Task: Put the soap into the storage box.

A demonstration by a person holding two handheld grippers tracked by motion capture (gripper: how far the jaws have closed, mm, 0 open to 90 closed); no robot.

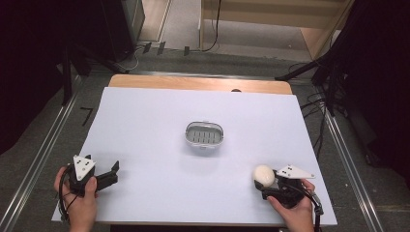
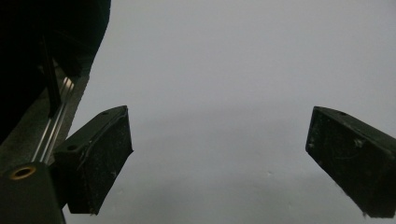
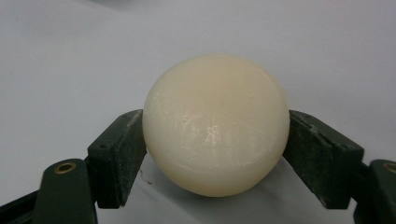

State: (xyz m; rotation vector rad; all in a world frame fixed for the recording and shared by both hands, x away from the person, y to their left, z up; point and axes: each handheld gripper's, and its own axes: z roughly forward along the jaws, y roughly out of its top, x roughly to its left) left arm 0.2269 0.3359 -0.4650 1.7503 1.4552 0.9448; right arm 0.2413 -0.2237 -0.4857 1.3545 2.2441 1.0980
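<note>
R gripper pinches cream ball at table's near-right edge, pads tight on both sides. L gripper spread wide, nothing between, near-left. Grey tray mid-table, well apart, path clear. No writing legible.

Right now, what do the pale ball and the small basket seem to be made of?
The ball looks like soap or wax: cream, smooth, dull sheen, fine scratches. The basket looks like shiny metal or plastic, with a bright rim and a slotted grey floor; too small to tell.
</note>
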